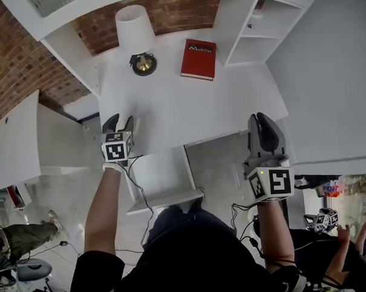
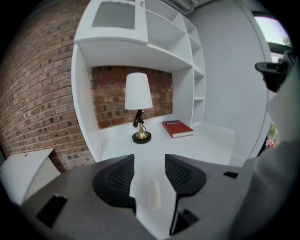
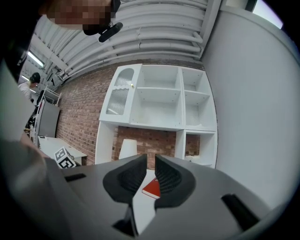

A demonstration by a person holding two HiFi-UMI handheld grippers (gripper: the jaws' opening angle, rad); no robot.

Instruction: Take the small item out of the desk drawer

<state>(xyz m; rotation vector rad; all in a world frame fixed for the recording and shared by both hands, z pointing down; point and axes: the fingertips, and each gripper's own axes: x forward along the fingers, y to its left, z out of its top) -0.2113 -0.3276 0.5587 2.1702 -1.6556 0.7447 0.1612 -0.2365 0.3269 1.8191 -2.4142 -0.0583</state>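
Observation:
The white desk [image 1: 187,106] has its drawer [image 1: 189,167] pulled out under the front edge, and what shows of the inside looks bare. My left gripper [image 1: 120,122] hovers over the desk's front left part, jaws open. A small white oblong item [image 2: 153,193] lies flat on the desktop in the gap between them, and the pads do not touch it. My right gripper [image 1: 266,128] is raised at the desk's front right corner. Its jaws stand a narrow slit apart, with nothing between them [image 3: 149,180].
A white-shaded lamp on a brass base [image 1: 137,38] and a red book [image 1: 198,59] stand at the back of the desk. White shelves [image 1: 256,30] rise at the right, and a white cabinet [image 1: 13,144] sits at the left. Another person [image 1: 351,250] is at bottom right.

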